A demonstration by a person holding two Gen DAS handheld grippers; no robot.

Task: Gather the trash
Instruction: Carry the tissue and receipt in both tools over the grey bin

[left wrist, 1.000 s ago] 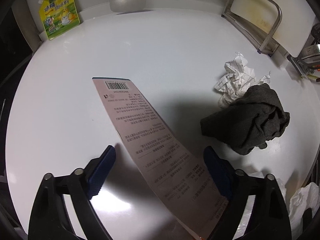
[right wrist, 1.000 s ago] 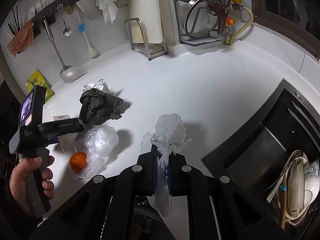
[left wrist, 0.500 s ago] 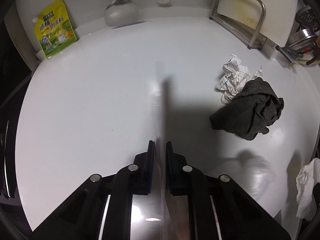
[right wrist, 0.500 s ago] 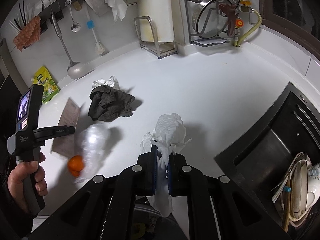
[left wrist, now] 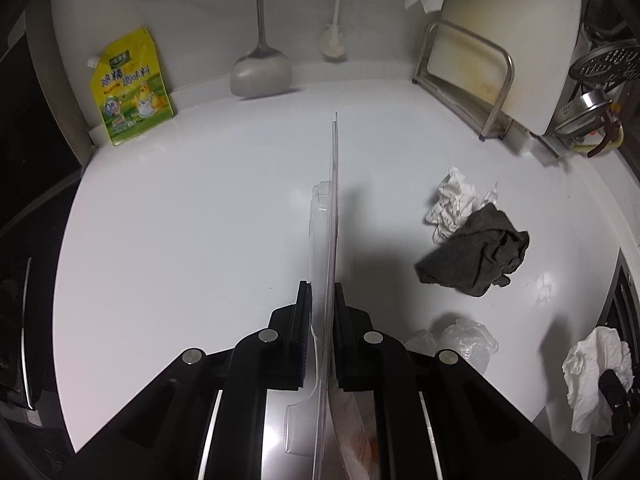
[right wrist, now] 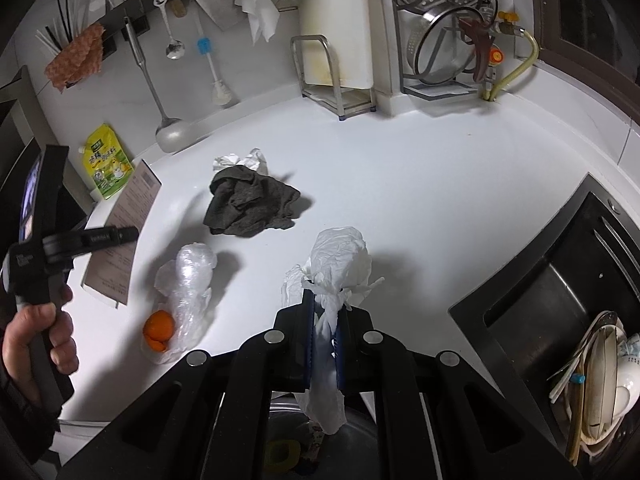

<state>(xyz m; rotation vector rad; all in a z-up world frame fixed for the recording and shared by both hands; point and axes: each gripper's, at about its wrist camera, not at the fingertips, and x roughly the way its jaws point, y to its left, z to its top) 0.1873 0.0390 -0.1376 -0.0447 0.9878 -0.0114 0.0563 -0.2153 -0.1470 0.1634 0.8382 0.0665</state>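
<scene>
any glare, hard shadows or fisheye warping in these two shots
Left wrist view: the flat package is seen edge-on and throws a dark shadow to its right on the counter, with a soft sheen just beyond it; the corners go black. Right wrist view: sharp throughout, the grey cloth and tissue wad shadow rightward, and the sink edge bows.

Count on the white counter [right wrist: 420, 184]: one dark grey crumpled cloth [right wrist: 250, 204]; one crumpled white paper ball [right wrist: 240, 160]; one clear plastic bag [right wrist: 188, 280] with one orange fruit [right wrist: 159, 330]; one yellow seasoning pouch [right wrist: 106, 168]; one flat printed blister card [right wrist: 124, 220].
</scene>
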